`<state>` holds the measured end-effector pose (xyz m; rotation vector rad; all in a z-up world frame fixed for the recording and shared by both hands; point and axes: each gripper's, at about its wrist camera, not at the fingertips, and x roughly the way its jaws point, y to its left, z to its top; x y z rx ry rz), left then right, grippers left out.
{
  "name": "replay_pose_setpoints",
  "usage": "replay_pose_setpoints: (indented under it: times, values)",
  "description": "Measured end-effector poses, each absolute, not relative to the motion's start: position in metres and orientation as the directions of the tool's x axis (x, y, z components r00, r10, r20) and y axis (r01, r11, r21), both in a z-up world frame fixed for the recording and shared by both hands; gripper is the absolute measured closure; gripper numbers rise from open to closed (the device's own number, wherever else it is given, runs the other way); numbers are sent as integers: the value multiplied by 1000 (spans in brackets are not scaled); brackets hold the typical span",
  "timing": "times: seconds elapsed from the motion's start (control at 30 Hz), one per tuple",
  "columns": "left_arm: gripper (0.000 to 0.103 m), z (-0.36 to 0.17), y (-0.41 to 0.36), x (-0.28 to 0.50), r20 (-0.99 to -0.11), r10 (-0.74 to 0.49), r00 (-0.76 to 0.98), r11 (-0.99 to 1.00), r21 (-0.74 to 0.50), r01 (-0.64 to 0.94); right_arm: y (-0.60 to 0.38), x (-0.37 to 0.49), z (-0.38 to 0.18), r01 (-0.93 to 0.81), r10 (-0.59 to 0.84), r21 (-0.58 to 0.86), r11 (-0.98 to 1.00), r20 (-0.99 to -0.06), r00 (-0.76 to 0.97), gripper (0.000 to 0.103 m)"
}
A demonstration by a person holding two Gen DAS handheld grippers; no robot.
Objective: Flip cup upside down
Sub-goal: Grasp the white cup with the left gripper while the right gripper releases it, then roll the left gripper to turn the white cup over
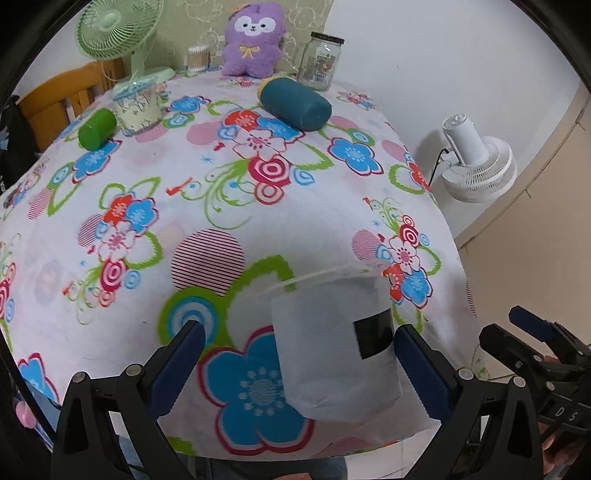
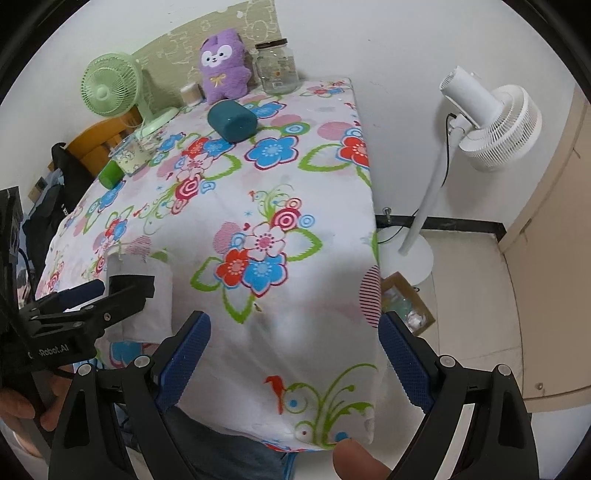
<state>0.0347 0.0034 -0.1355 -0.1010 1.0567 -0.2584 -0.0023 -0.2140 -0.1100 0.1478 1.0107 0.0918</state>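
A clear cup (image 1: 336, 350) wrapped in pale grey paper with a black patch stands near the table's front edge, its clear rim on top. My left gripper (image 1: 299, 354) is open, its blue pads on either side of the cup; the right pad is close to the cup wall, the left pad well apart. In the right wrist view the cup (image 2: 155, 295) is at the left, partly hidden by the left gripper (image 2: 99, 291). My right gripper (image 2: 295, 354) is open and empty over the table's front right corner.
The table wears a floral cloth (image 1: 229, 206). Farther back lie a teal cylinder (image 1: 295, 105), a green cylinder (image 1: 96, 129) and a patterned cup (image 1: 136, 107). A green fan (image 1: 118, 33), purple plush (image 1: 253, 40) and glass jar (image 1: 319, 61) stand at the back. A white floor fan (image 2: 487, 122) stands right.
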Motion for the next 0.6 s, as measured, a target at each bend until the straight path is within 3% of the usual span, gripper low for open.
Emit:
replay_pose_setpoints:
  times: [0.27,0.6]
  values:
    - [1,-149,-19,38,-873,-276,401,957,-213,195,-229,-6,-119,36,130,173,984,-846,517,9]
    - [27,-158,-11,39,-898,-234,373,966,-171,193,-227,-2,-122,39,141,187,982,-847,513,9]
